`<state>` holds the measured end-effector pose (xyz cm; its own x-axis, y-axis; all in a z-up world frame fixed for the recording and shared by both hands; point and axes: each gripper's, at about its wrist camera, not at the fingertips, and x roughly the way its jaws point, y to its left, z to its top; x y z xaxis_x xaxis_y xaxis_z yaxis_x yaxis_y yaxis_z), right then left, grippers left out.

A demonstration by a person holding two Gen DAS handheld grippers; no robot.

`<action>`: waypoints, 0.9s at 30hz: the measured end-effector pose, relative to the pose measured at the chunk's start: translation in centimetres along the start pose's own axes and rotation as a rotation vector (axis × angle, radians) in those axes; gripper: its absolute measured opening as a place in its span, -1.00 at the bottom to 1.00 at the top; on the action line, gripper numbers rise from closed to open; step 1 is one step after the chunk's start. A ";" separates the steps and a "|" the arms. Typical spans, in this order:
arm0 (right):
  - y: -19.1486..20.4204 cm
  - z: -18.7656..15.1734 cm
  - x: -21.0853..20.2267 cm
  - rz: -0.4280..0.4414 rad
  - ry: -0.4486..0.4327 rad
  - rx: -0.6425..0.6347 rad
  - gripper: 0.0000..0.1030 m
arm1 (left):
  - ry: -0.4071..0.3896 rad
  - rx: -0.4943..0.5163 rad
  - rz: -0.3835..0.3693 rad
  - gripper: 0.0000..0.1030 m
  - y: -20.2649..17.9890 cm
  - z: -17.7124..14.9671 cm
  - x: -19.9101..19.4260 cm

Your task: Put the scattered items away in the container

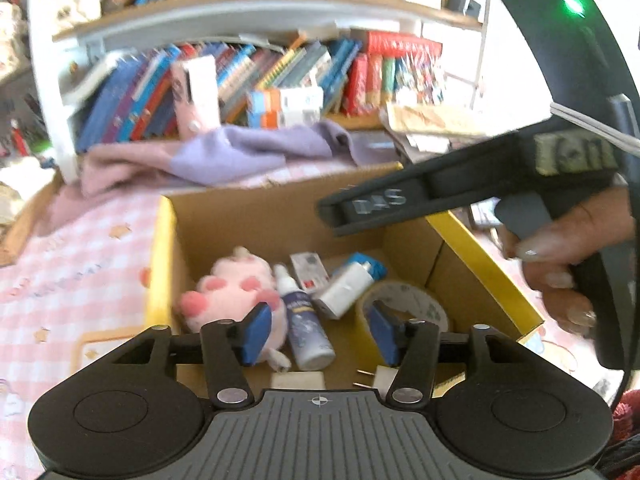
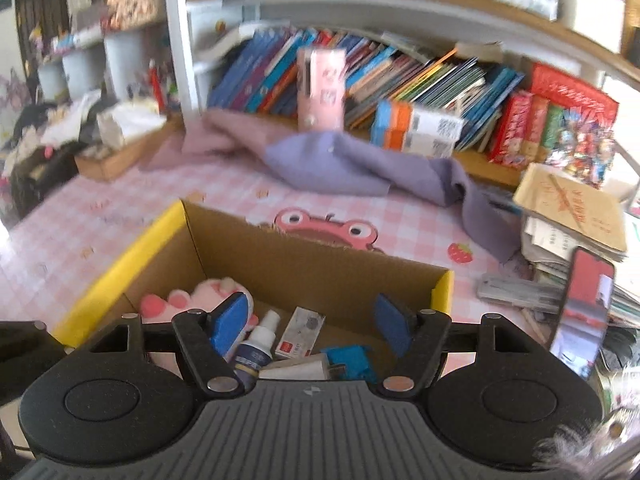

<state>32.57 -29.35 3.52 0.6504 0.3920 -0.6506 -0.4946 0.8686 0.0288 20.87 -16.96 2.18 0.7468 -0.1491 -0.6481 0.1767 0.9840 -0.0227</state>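
A cardboard box with yellow rims (image 1: 161, 264) stands on the pink checked tablecloth. In it lie a pink plush (image 1: 236, 292), a spray bottle (image 1: 306, 322), a small card pack (image 1: 310, 270), a white and blue charger (image 1: 348, 286) and a tape roll (image 1: 408, 300). My left gripper (image 1: 320, 334) hovers open over the box, its blue pads clear of the bottle below. My right gripper (image 2: 312, 326) is open too, above the same box (image 2: 304, 264), over the plush (image 2: 208, 294), bottle (image 2: 258, 344) and card pack (image 2: 300, 332). A hand (image 1: 560, 280) holds the right tool's handle.
A purple cloth (image 2: 360, 164) lies behind the box, before a shelf of books (image 2: 420, 80) with a pink case (image 2: 320, 88). Papers and a booklet (image 2: 572, 208) pile up at the right, next to a phone (image 2: 584, 312). A wooden tray (image 2: 120, 152) sits far left.
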 end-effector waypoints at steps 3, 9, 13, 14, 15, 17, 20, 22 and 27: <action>0.5 -0.4 -2.1 -0.014 -0.038 0.035 0.34 | -0.048 0.003 0.029 0.21 0.5 -0.3 -2.0; 2.7 -2.1 -6.2 -0.044 -0.100 0.084 0.35 | -0.122 -0.031 0.097 0.33 1.9 -2.0 -6.4; 4.9 -3.8 -8.4 -0.092 -0.145 0.078 0.36 | -0.137 -0.077 0.137 0.33 3.2 -3.9 -8.7; 5.4 -4.3 -8.9 -0.099 -0.151 0.081 0.37 | -0.139 -0.088 0.146 0.33 3.5 -4.5 -9.2; 6.0 -4.8 -9.3 -0.102 -0.154 0.085 0.37 | -0.142 -0.099 0.156 0.34 3.8 -5.0 -9.8; 7.1 -5.9 -10.2 -0.109 -0.162 0.090 0.39 | -0.154 -0.121 0.178 0.40 4.5 -6.1 -10.9; 9.0 -7.7 -11.6 -0.132 -0.172 0.079 0.42 | -0.172 -0.149 0.207 0.47 5.3 -7.8 -12.6; 10.2 -8.8 -12.5 -0.143 -0.170 0.082 0.43 | -0.165 -0.160 0.219 0.51 5.6 -9.2 -13.5; 13.0 -11.7 -14.9 -0.167 -0.167 0.100 0.53 | -0.136 -0.145 0.240 0.67 5.5 -12.3 -16.2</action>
<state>9.73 -27.49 4.66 0.8088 0.2779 -0.5182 -0.3184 0.9479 0.0114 1.85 -7.95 3.19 0.8369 0.0871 -0.5404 -0.1012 0.9949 0.0037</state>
